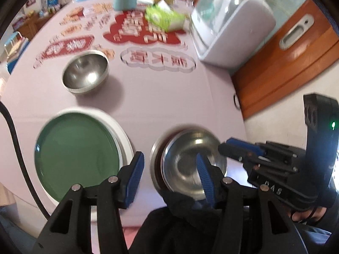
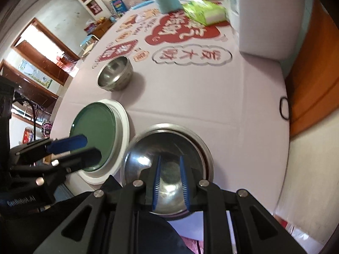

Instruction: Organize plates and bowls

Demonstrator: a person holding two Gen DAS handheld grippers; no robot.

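Near steel bowl (image 2: 167, 177) nested in wider bowl (image 2: 199, 141) at table (image 2: 211, 105) front edge. Green plate (image 2: 95, 135) on white plate (image 2: 124, 122) just left of it. Far bowl (image 2: 115, 74) behind, well apart. Left gripper (image 1: 169, 169) jaws parted, empty. Right gripper (image 2: 170, 182) jaws narrow, over near bowl; grip: cannot tell.

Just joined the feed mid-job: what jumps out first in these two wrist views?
Nearest the cameras, a shiny steel bowl sits inside a wider steel dish, with the right gripper hovering narrow-jawed over it. Beside it lies a round green plate stacked on a white-rimmed plate, where the left gripper hangs with open, empty jaws. Farther back, a second steel bowl stands alone on the pale tablecloth with red printed lettering.
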